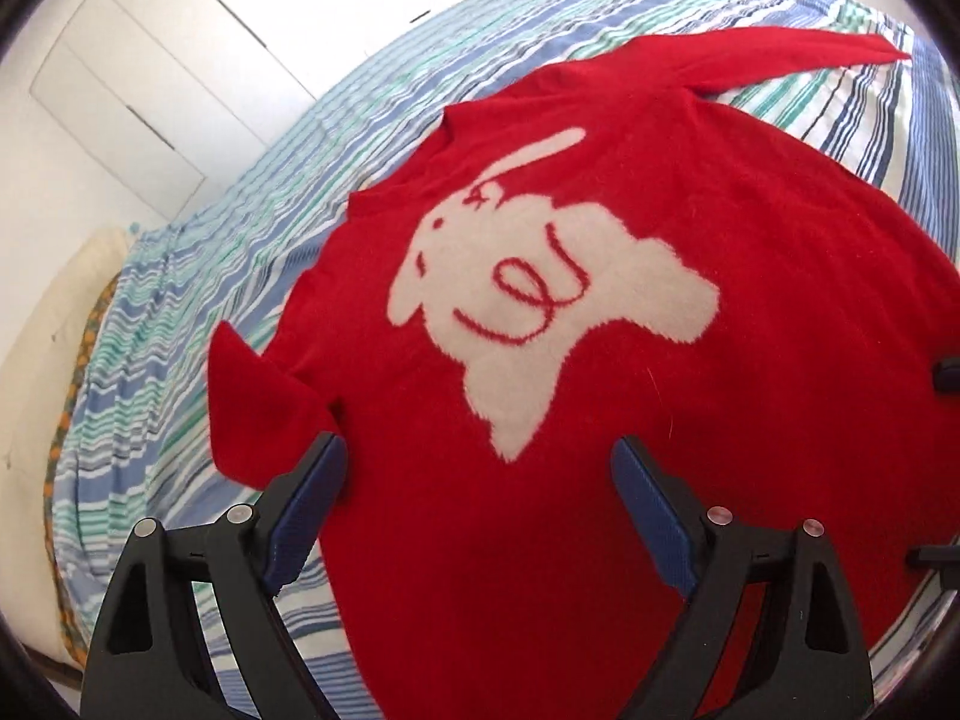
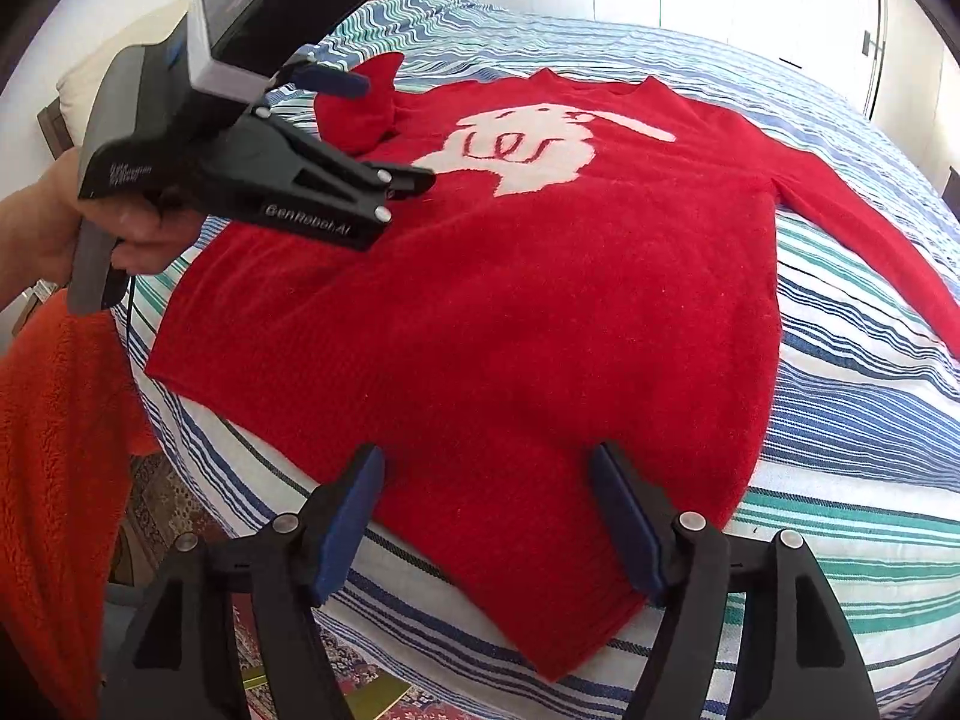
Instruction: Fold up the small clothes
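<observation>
On the side of my left gripper (image 2: 384, 120), at about 9 o'clock in the right wrist view, I read "GenRobot.AI" in white; a smaller line on its grey handle is too blurred to read. My left hand (image 2: 90, 222) holds that handle. The sweater (image 2: 480, 312) lies flat, face up, on the striped bedspread (image 2: 840, 420), its white animal patch (image 2: 528, 144) toward 12 o'clock, with red loops knitted in that I cannot read as letters. The near sleeve (image 1: 264, 408) sits bunched at 9 o'clock in the left wrist view, touching the left finger (image 1: 306, 510); the far sleeve (image 1: 780, 54) stretches out toward 1 o'clock. My left gripper (image 1: 480, 516) is spread wide over the sweater's body, holding nothing. My right gripper (image 2: 486, 522) is equally spread, hanging over the hem near 6 o'clock and gripping nothing.
</observation>
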The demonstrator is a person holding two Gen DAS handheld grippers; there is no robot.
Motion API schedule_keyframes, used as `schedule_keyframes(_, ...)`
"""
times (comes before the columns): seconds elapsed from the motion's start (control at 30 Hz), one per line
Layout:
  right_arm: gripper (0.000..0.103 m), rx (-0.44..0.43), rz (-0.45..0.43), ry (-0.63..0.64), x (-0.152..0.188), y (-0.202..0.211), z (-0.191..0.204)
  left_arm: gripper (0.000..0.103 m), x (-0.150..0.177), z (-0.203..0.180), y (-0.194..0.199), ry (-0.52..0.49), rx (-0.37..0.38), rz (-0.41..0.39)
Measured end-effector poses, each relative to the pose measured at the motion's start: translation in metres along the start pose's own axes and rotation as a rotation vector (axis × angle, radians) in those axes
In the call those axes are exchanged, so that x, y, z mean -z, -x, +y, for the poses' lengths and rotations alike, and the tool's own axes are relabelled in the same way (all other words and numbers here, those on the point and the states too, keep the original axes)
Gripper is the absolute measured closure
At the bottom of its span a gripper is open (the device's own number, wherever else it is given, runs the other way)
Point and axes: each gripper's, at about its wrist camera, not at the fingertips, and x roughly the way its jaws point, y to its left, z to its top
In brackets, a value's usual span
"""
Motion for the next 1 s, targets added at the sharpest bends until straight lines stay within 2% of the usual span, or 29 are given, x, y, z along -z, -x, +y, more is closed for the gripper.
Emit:
schedule_keyframes(0.07, 0.031, -0.003, -0.003, 0.004, 0.001, 0.001, 0.000, 0.011, 0.018, 0.027, 0.006, 0.107, 0.049, 0.034)
schedule_keyframes(0.17, 0.031, -0.010, -0.006, 0.005, 0.002, 0.000, -0.001, 0.011, 0.045, 0.073, 0.008, 0.294, 0.060, 0.077)
schedule_keyframes(0.23, 0.030, -0.014, -0.007, 0.004, 0.001, -0.001, -0.001, 0.013, 0.066, 0.112, -0.007, 0.479, 0.073, 0.119)
schedule_keyframes(0.3, 0.029, -0.015, -0.008, 0.008, 0.001, -0.002, -0.001, 0.018, 0.082, 0.145, -0.027, 0.682, 0.118, 0.140)
schedule_keyframes(0.4, 0.028, -0.008, -0.010, 0.016, 0.002, -0.002, 0.001, 0.017, 0.088, 0.172, -0.056, 0.885, 0.226, 0.130)
schedule_keyframes(0.47, 0.028, 0.000, -0.010, 0.024, 0.002, -0.003, 0.002, 0.016, 0.081, 0.184, -0.072, 0.974, 0.239, 0.122)
schedule_keyframes(0.5, 0.027, 0.005, -0.010, 0.028, 0.002, -0.003, 0.003, 0.020, 0.075, 0.188, -0.079, 1.012, 0.221, 0.116)
schedule_keyframes(0.57, 0.026, 0.013, -0.010, 0.034, 0.003, -0.003, 0.005, 0.051, 0.052, 0.193, -0.089, 1.052, 0.215, 0.092)
schedule_keyframes(0.6, 0.026, 0.015, -0.010, 0.036, 0.003, -0.004, 0.005, 0.072, 0.034, 0.190, -0.092, 1.037, 0.240, 0.082)
schedule_keyframes(0.67, 0.025, 0.019, -0.010, 0.041, 0.003, -0.004, 0.006, 0.075, -0.012, 0.170, -0.089, 0.917, 0.249, 0.046)
schedule_keyframes(0.7, 0.025, 0.019, -0.010, 0.042, 0.004, -0.004, 0.006, 0.072, -0.035, 0.153, -0.085, 0.826, 0.249, 0.029)
schedule_keyframes(0.73, 0.025, 0.019, -0.009, 0.043, 0.003, -0.004, 0.006, 0.055, -0.057, 0.131, -0.082, 0.736, 0.264, 0.018)
schedule_keyframes(0.77, 0.025, 0.019, -0.008, 0.045, 0.003, -0.004, 0.006, 0.045, -0.074, 0.109, -0.080, 0.651, 0.297, 0.013)
schedule_keyframes(0.8, 0.024, 0.018, -0.007, 0.046, 0.003, -0.005, 0.006, 0.030, -0.088, 0.085, -0.077, 0.571, 0.329, 0.014)
schedule_keyframes(0.9, 0.023, 0.020, -0.004, 0.049, 0.002, -0.006, 0.006, 0.028, -0.103, 0.026, -0.065, 0.381, 0.349, 0.010)
schedule_keyframes(1.0, 0.023, 0.017, -0.007, 0.050, 0.003, -0.005, 0.007, 0.028, -0.086, 0.013, -0.050, 0.311, 0.384, 0.006)
